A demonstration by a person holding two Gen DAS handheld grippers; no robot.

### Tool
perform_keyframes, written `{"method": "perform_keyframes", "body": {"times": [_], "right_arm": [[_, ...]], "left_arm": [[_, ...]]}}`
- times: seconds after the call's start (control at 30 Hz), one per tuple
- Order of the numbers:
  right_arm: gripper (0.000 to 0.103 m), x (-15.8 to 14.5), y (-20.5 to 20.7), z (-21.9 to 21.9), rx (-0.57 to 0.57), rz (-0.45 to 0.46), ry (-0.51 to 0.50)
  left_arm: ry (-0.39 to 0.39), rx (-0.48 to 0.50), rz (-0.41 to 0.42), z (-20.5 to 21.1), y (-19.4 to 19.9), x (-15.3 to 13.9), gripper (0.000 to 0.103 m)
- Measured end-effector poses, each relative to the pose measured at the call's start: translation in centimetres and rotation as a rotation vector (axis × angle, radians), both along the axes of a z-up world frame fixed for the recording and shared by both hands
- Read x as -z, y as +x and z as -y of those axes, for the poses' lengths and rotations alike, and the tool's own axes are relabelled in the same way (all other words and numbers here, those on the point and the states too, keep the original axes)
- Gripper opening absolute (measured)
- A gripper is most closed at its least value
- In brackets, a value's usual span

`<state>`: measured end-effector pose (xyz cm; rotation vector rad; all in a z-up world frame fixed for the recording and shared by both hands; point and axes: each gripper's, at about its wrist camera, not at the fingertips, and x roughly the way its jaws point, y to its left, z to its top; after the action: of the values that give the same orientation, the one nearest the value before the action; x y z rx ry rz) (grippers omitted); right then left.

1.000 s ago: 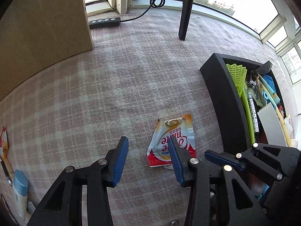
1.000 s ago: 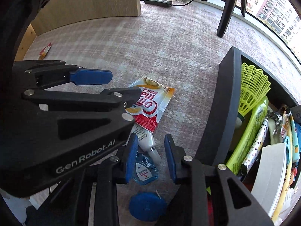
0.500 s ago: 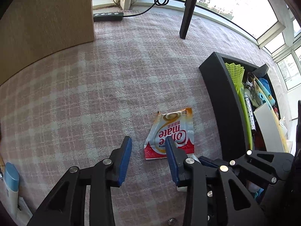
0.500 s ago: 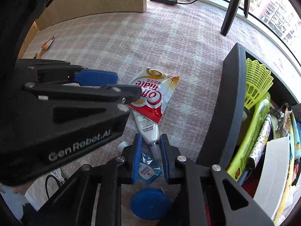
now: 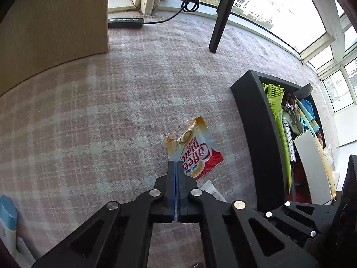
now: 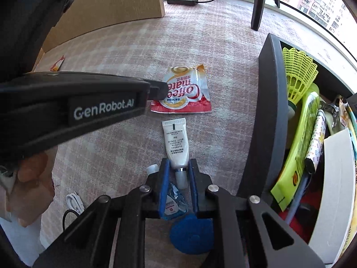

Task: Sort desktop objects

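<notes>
Left claw (image 5: pixel 176 174): we have it pressed together on the near left edge of the sachet (image 5: pixel 194 154), and the blue pads meet with only the thin foil between them. An edge pinch suits a flat packet that offers nothing else to grip.

Sachet: its pinched edge looks raised off the cloth, while its far part trails toward the counter (image 5: pixel 111 111). In the right view it sits ahead of the right claw, just past the tube's crimped end.

Right claw (image 6: pixel 177 172): we hold it part spread around the tube (image 6: pixel 176 145), a pad on each side of the tube's shoulder near the cap. The pads look to be touching it or nearly so (we cannot tell if they squeeze yet).

Tube: it lies flat, cap toward the right claw and crimp pointing away. That lets the fingers straddle its narrow end.

Eye-drop bottle (image 6: pixel 173 203): it lies between the right fingers, nearer than the tube's cap and not gripped.

Blue disc (image 6: pixel 191 234): it lies under the right claw body, nearest to us.

Bin (image 6: pixel 271 116): it stands to the right of both claws, already crowded with a shuttlecock (image 6: pixel 297 73), a green pack, a pen and a white card. We judge it the place where the loose items are meant to go.

Step in hand: we judge the sachet is ready to be carried right, over the bin wall, and the tube comes after.

Risk: the foil may slip or fold, held only by its edge.
</notes>
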<state>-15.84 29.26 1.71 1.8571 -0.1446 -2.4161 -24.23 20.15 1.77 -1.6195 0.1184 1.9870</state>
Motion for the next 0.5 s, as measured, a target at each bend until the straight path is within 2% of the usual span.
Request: {"method": "perform_keyframes", "body": {"times": [0.13,0.3,0.33,0.37,0.43,0.5], "right_arm": [[0.017,-0.8,0.7,-0.3,0.018,-0.020,-0.016],[0.017,-1.4,0.6,-0.5,0.033,-0.026,-0.015],[0.017,-1.5,0.4,-0.1,0.037,-0.025,-0.018],[0.017,-1.7,0.2,0.0,0.038,-0.025,-0.021],[0.017,-1.8,0.0,-0.4,0.036,-0.022,-0.019],[0.017,-2.1,-0.3,0.1,0.038,-0.020,-0.021]], "left_arm": [[0.023,-0.028,-0.017,1.7,-0.2,-1.5,0.000],[0.004,-0.044,-0.054,2.1,-0.8,-1.9,0.001],[0.003,-0.029,-0.044,1.5,-1.0,-1.5,0.014],[-0.002,-0.018,-0.037,1.1,-1.0,-1.4,0.036],[-0.034,0.010,-0.100,-0.6,-0.6,-1.2,0.046],[-0.089,0.040,-0.138,-2.2,-0.5,-0.6,0.045]]}}
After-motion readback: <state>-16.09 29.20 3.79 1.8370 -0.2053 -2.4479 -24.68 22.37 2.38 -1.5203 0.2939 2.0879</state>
